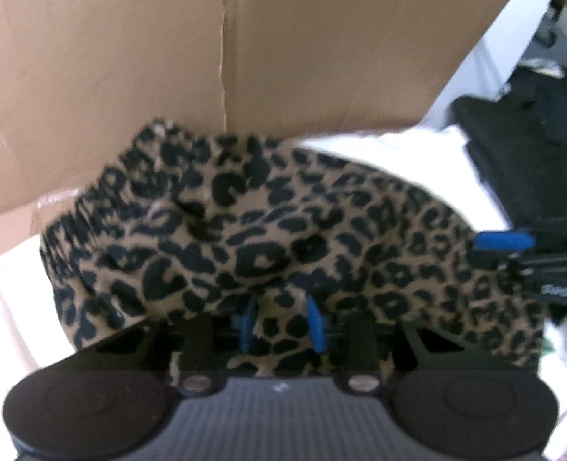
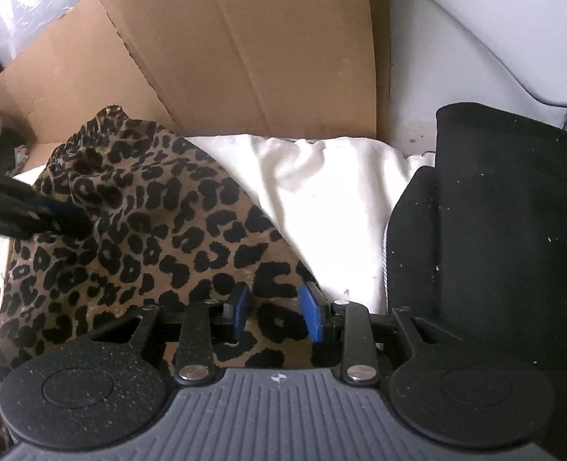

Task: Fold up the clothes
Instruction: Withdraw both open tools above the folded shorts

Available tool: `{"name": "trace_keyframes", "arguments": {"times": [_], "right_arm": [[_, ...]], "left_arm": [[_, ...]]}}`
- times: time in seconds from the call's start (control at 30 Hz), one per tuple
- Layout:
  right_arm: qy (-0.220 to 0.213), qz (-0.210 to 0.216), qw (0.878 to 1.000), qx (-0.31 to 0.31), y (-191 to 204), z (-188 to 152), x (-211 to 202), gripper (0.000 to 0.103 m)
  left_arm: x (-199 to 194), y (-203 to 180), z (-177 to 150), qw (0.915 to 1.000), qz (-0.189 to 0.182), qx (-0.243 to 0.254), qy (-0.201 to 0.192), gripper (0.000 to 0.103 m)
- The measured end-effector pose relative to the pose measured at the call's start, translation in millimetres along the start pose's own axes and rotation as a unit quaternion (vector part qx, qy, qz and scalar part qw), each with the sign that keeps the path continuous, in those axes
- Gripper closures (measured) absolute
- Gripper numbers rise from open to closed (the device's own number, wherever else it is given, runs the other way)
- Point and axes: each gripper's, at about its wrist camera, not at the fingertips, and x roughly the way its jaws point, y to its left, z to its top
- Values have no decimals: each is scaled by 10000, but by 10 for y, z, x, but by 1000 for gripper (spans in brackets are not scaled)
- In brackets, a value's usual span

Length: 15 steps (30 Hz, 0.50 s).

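A leopard-print garment [image 1: 268,230] lies bunched on a white sheet [image 2: 321,199]. My left gripper [image 1: 280,320] is dug into its near edge. Cloth lies between the blue pads [image 1: 245,322] and hides their tips, and a clear gap stays between them. My right gripper [image 2: 275,313] stands over the garment's [image 2: 149,230] right corner, with flat cloth in the gap between its pads [image 2: 310,317]. The right gripper [image 1: 502,247] also shows at the right of the left wrist view. In the right wrist view the left gripper [image 2: 64,226] is a dark blur at the left, on the cloth.
A brown cardboard sheet [image 1: 245,46] stands upright just behind the garment and shows in the right wrist view too [image 2: 245,46]. A black padded object [image 2: 494,230] borders the white sheet on the right. A white wall rises behind it.
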Motion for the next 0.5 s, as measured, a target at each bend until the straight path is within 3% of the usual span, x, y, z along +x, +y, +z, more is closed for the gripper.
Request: {"name": "trace_keyframes", "arguments": {"times": [0.1, 0.23, 0.37, 0.5], "right_arm": [[-4, 1, 10000, -20, 6, -17, -5, 67], [-2, 31, 10000, 49, -5, -15, -10, 67], [-72, 118, 9998, 124, -7, -10, -87, 67], [-156, 240, 9995, 151, 2, -21, -188, 67]], "left_arm": [[-203, 73, 21, 9999, 15, 85, -91, 73], [-313, 209, 7, 9995, 312, 85, -27, 73], [-77, 446, -37, 9974, 514, -404, 291, 76], [127, 527, -43, 9953, 540, -740, 313, 79]]}}
